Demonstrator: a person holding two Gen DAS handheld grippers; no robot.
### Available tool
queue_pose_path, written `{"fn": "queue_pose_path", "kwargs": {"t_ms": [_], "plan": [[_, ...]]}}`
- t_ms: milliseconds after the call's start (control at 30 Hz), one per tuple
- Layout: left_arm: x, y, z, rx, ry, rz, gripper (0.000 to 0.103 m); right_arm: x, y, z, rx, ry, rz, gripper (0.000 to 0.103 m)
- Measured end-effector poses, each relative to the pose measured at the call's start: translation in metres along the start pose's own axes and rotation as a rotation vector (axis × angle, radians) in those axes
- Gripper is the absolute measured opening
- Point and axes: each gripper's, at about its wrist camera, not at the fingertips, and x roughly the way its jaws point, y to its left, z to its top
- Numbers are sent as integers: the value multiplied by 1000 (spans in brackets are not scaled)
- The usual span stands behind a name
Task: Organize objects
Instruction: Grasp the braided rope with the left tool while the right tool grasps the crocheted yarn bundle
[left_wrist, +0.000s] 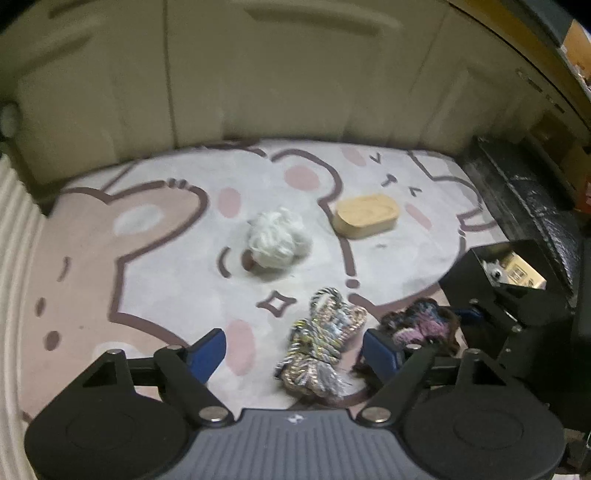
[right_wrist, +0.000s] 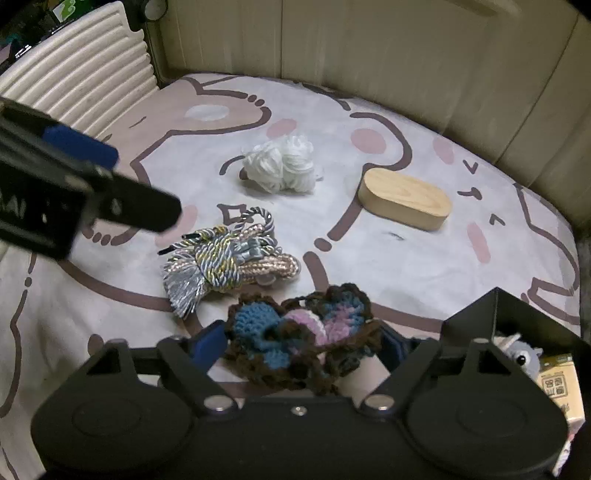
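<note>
Your left gripper (left_wrist: 293, 350) hangs with jaws spread wide above the rope bundle (left_wrist: 321, 347) on the cartoon rug (left_wrist: 166, 266), nothing between them. Your right gripper (right_wrist: 301, 349) has the crochet piece (right_wrist: 299, 339) between its jaws; contact can't be confirmed. White yarn ball (right_wrist: 282, 168) and wooden box (right_wrist: 404, 201) lie farther back, apart. Black bin (right_wrist: 517, 321) at right holds a grey plush (right_wrist: 519, 352).
</note>
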Motion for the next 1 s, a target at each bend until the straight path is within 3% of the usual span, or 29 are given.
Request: {"fn": "queue_pose_path", "kwargs": {"t_ms": [100,367,633,833,1000], "plan": [[10,-3,1,10,20,-25,80,1,-1,0,5,0,5,77],[36,-6,2,3,69,-62,76,-9,-4,2,-3,9,28,49],[65,-13,1,17,130,-81,63,-23,-1,1,0,54,89,39],[84,-20,-2,41,174,-29,57,-27,-5,-3,7,58,114,35],[83,-19,-1,40,163,-5,44,-24,-10,-5,25,50,133,36]]}}
